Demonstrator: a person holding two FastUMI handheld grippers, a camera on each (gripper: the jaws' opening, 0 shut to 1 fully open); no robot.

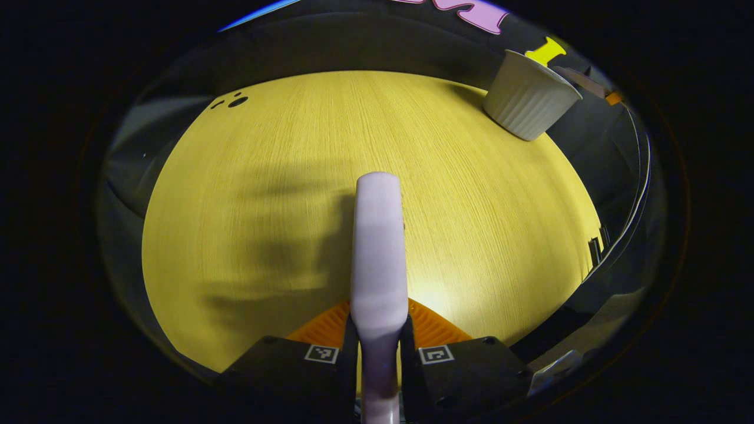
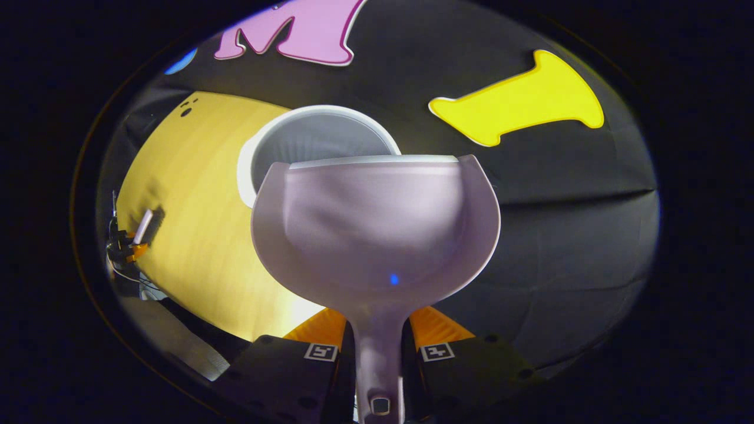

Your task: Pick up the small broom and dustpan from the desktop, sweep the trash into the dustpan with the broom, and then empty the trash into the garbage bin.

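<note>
My left gripper [image 1: 380, 344] is shut on the pale lilac broom handle [image 1: 378, 247], which points forward over the yellow table [image 1: 265, 176]. The bristles are hidden. The white ribbed garbage bin [image 1: 530, 97] stands at the table's far right corner. In the right gripper view, my right gripper [image 2: 380, 347] is shut on the handle of the lilac dustpan [image 2: 377, 224]. The pan is held up close to the bin [image 2: 294, 141], with its front lip over the bin's open mouth. Far off at the left, the left gripper [image 2: 126, 244] holds the broom above the table [image 2: 188, 224].
Small dark holes [image 1: 235, 101] mark the table's far left corner. The black cloth wall hangs right behind the bin and the table's far edge. The table's right edge drops off beside the bin.
</note>
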